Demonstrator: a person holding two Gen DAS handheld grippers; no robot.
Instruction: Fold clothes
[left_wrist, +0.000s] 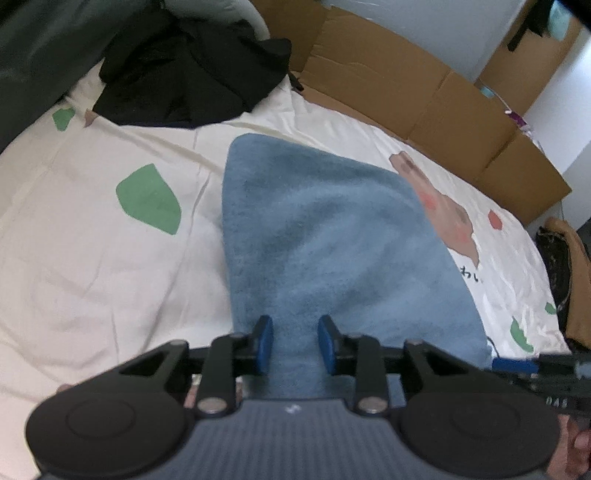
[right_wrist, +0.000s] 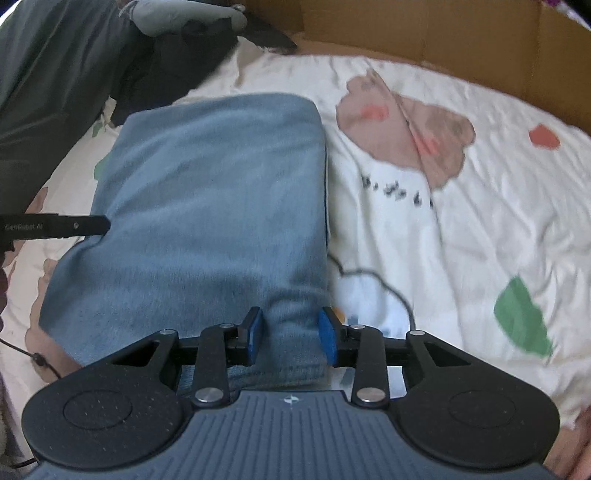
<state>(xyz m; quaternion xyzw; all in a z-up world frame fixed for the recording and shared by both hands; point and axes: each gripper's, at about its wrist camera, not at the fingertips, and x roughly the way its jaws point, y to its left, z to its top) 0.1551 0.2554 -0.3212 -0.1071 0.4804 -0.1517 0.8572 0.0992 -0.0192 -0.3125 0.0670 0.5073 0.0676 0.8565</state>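
Bed under cream printed sheet, cardboard along far side. Folded blue towel lies flat mid-bed, dark clothes heaped far left. Left gripper: fingers partly apart, towel's near edge between them, pads clear of cloth. Right gripper: fingers partly apart, straddling towel's near right corner; grip unclear.
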